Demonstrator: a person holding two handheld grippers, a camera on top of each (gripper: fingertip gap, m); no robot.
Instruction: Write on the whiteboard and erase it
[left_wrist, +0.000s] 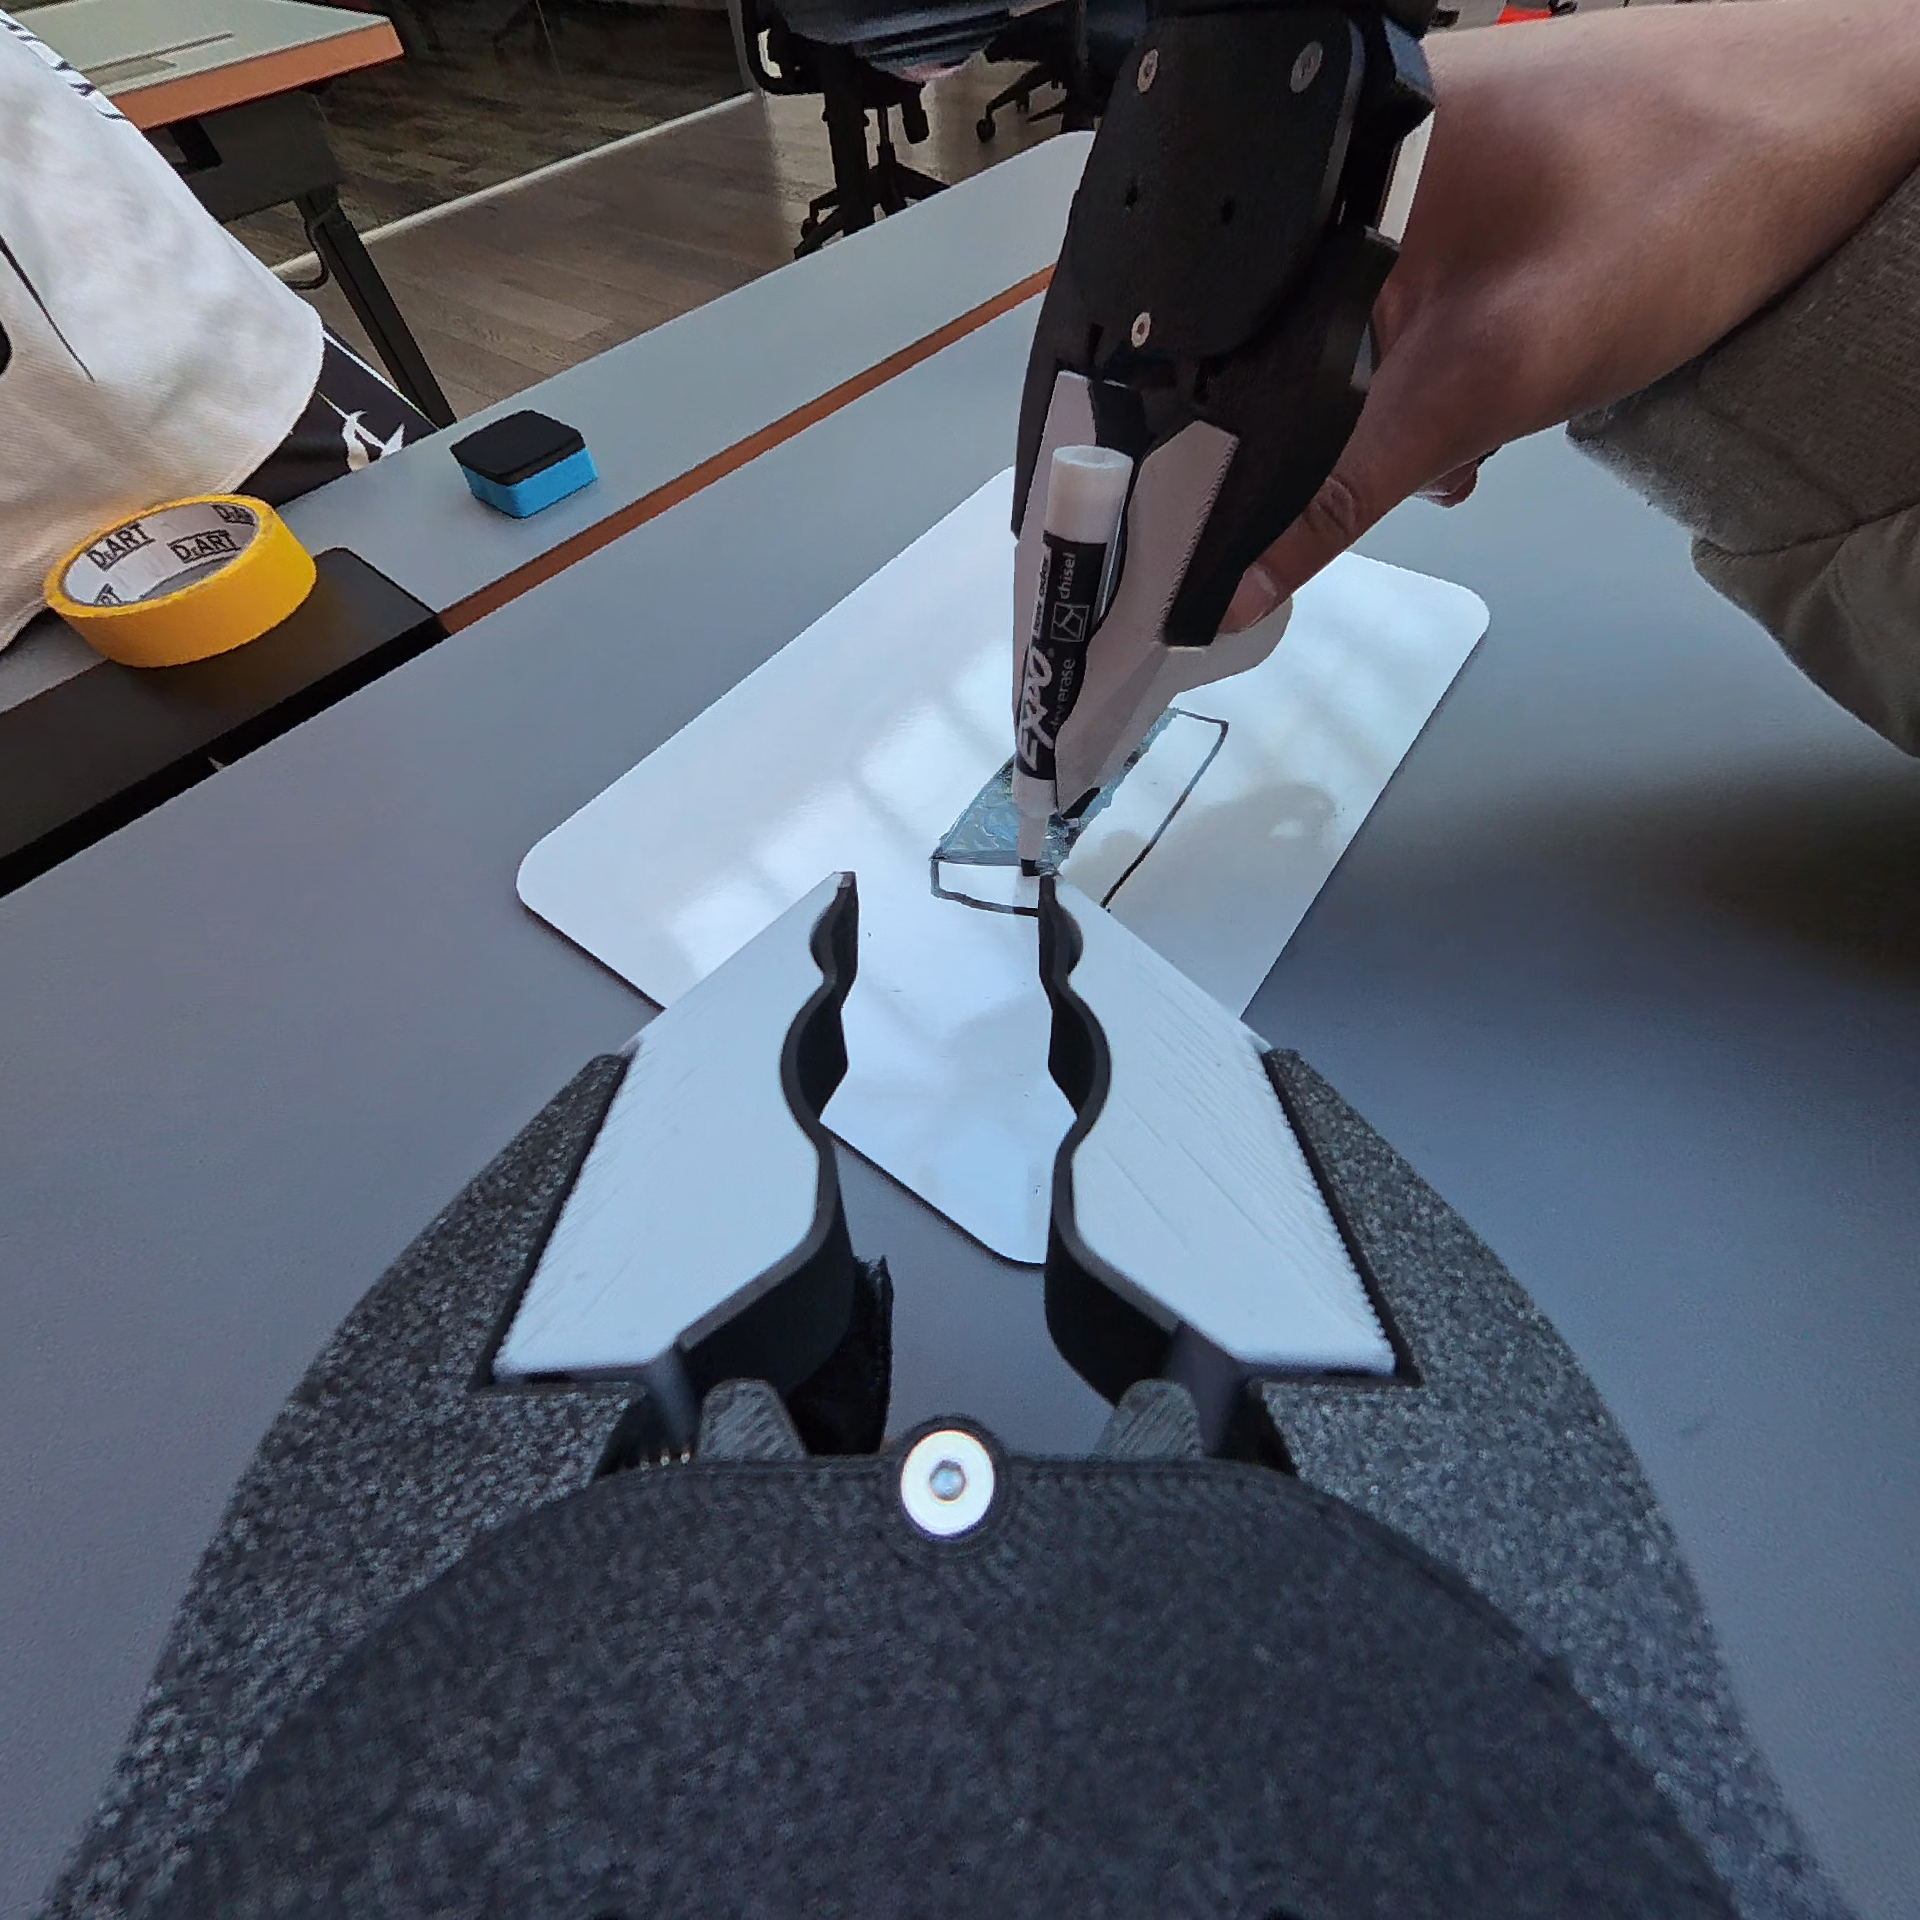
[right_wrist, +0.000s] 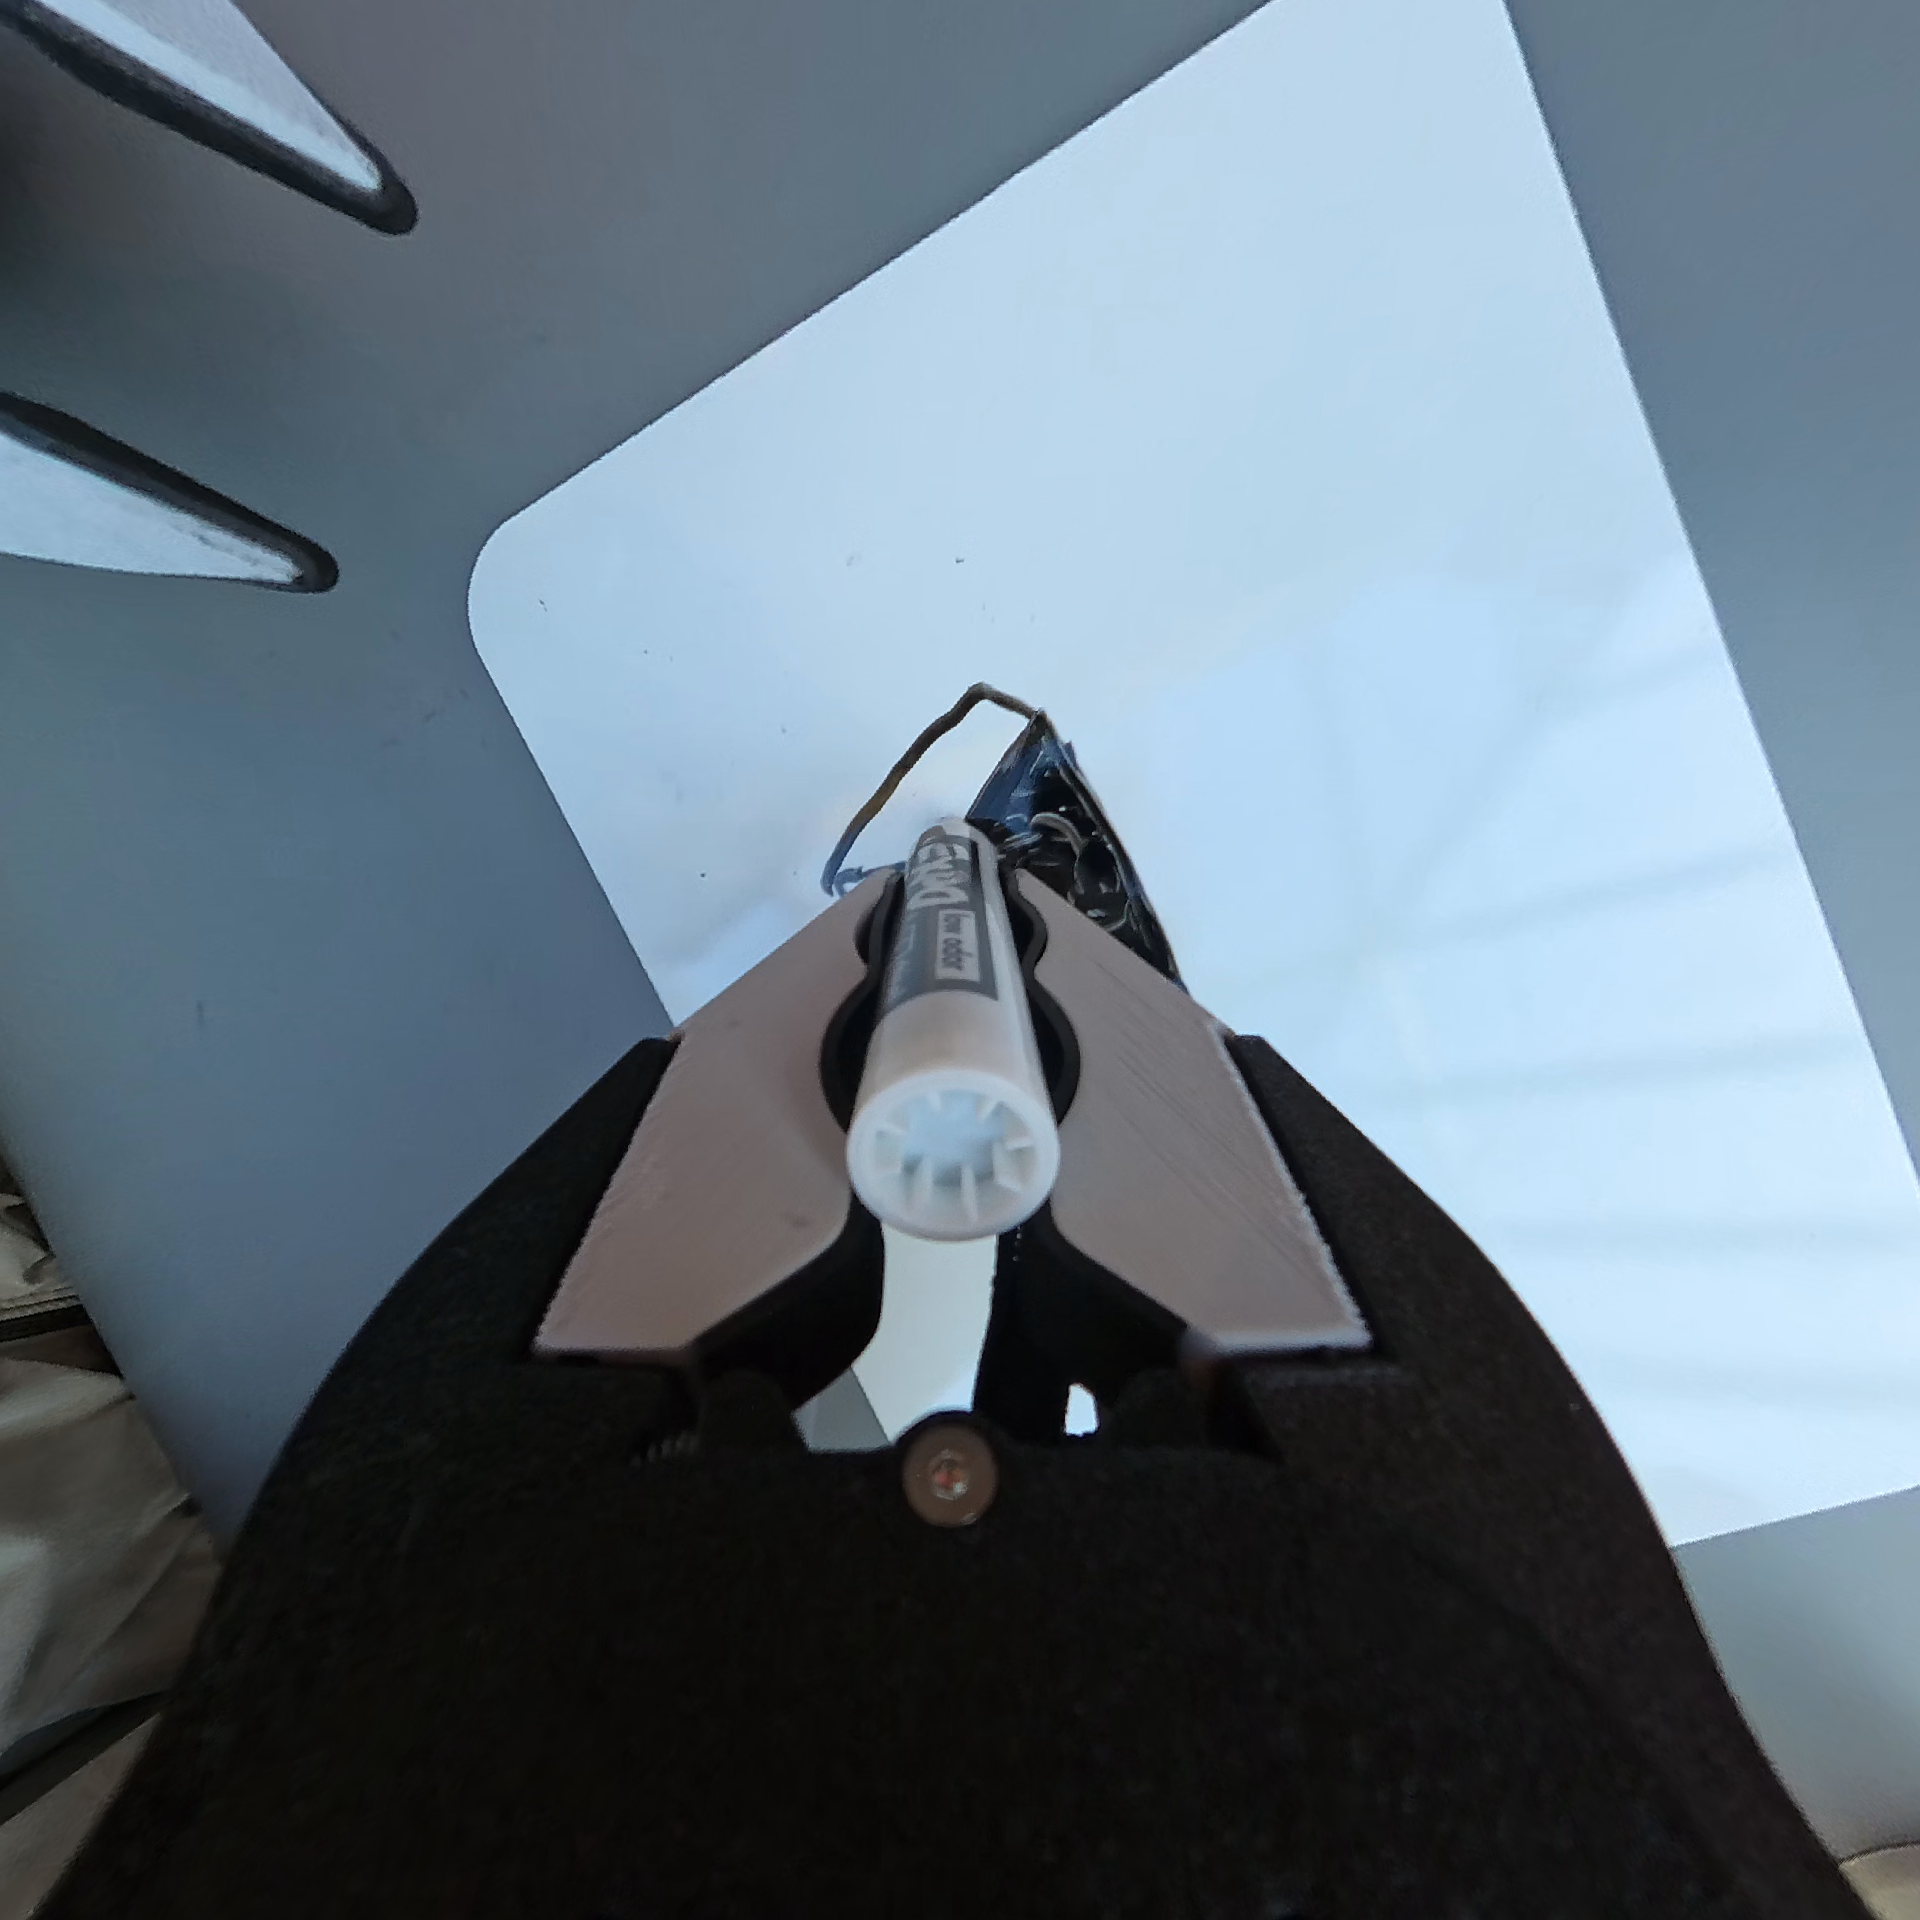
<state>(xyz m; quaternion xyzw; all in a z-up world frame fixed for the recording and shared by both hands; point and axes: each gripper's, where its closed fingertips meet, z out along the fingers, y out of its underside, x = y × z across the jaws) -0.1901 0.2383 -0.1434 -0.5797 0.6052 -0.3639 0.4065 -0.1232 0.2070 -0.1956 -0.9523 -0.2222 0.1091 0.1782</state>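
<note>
A white board (left_wrist: 790, 790) lies flat on the grey table (left_wrist: 312, 987). My right gripper (left_wrist: 1081, 800) is shut on a black-and-white marker (left_wrist: 1060, 665), held nearly upright with its tip touching the board. A drawn black outline (left_wrist: 1164, 800) on the board is partly filled in with black ink beside the tip. In the right wrist view the marker (right_wrist: 951, 997) runs between my fingers down to the board (right_wrist: 1299, 520). My left gripper (left_wrist: 948, 883) is open and empty, hovering low over the board's near edge, just short of the marker tip. Its fingertips (right_wrist: 301, 566) show at upper left.
A yellow tape roll (left_wrist: 182, 577) and a blue-and-black eraser block (left_wrist: 525, 462) sit at the far left on a second table. White cloth (left_wrist: 114, 312) lies behind the tape. Office chairs (left_wrist: 862, 135) stand beyond. A person's hand and sleeve (left_wrist: 1714, 364) hold the right gripper.
</note>
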